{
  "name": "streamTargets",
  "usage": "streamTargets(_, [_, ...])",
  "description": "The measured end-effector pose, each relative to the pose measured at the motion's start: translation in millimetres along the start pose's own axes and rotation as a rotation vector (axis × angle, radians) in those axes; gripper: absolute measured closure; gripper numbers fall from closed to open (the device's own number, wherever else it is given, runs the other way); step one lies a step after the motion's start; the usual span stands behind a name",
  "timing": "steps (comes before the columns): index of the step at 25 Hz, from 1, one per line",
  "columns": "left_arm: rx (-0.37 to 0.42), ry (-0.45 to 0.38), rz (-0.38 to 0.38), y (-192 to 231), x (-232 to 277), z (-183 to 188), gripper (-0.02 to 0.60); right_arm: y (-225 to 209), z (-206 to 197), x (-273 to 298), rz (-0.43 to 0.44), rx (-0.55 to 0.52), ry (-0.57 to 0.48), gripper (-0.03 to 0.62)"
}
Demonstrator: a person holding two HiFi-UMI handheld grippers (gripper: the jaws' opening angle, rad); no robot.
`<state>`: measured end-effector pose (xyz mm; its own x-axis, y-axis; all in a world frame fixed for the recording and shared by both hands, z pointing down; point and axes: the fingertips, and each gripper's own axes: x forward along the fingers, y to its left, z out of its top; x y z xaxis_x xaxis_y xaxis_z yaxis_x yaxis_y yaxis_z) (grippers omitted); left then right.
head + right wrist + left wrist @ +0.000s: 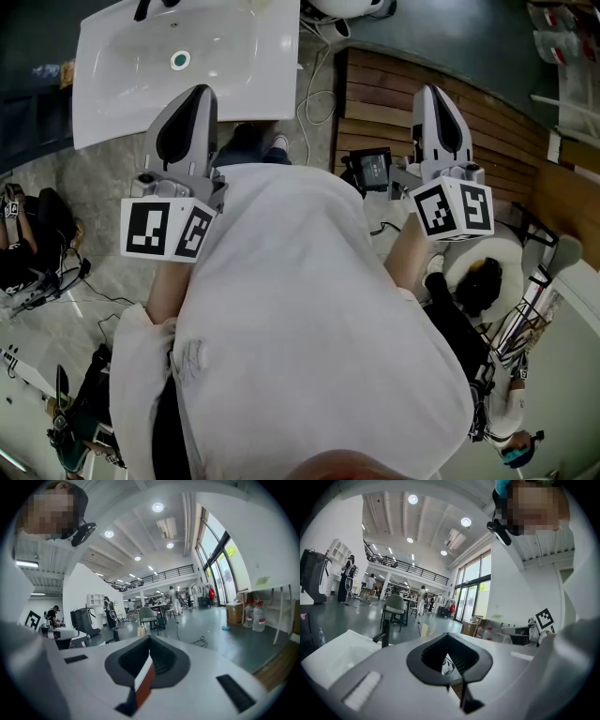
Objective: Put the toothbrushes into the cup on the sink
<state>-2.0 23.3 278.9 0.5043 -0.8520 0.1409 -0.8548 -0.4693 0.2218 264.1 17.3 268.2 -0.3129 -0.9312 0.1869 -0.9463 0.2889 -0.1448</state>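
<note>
Left claw (pixel 198 92) and right claw (pixel 431 92), both clenched empty (nothing picked up yet), hang level beside the sink (pixel 122 66), likely poised to start.

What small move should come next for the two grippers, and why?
Probably move the left gripper and the right gripper forward toward the sink. Both are shut and empty, held close to the person's body. No toothbrush or cup shows in any view, and the head view cuts off the sink's far edge, so that area should come into sight first.
</note>
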Motion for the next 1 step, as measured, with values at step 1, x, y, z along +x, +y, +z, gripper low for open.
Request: streamTargets(1, [0.0, 0.0, -0.001, 0.7, 0.5, 0.0, 0.584, -0.1, 0.0, 0.5, -0.002, 0.0, -0.001, 0.583])
